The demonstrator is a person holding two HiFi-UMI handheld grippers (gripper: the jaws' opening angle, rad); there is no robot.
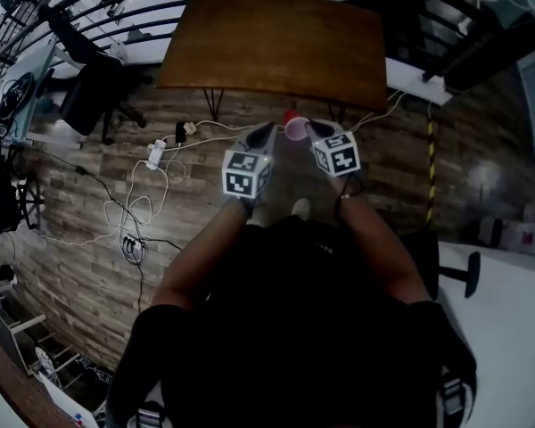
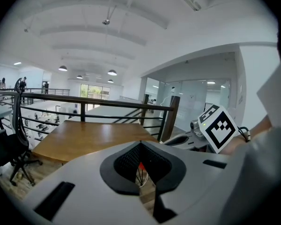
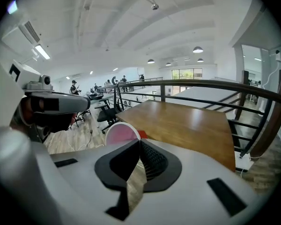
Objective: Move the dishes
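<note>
- L gripper (image 2: pixel 140 144): jaws are seen shut tip to tip, nothing gripped. Only a red object (image 2: pixel 140 167) & floor cables (image 1: pixel 147 208) are glimpsed through the slit below the tips.
- R gripper (image 3: pixel 139 142): jaws are likewise closed, nothing clamped between them.
- Pink dish (image 3: pixel 122 134): seen just past the R tips, at their 10 o'clock. In head view it lies between both grippers' tips, at 12 o'clock from the person, short of the wooden table (image 1: pixel 276 47).
- Both grippers are held close together & aimed at the dish. This is judged a line-up for a pick; the jaws would need opening first.
- Table top is seen bare, so prob. the drop spot (a guess only).
- Not made out: what the dish rests on, whether the R tips touch it, what the red object is.
- Dish's lower edge is cut off by the R jaw; floor at 6 o'clock is hidden by the person's body.
</note>
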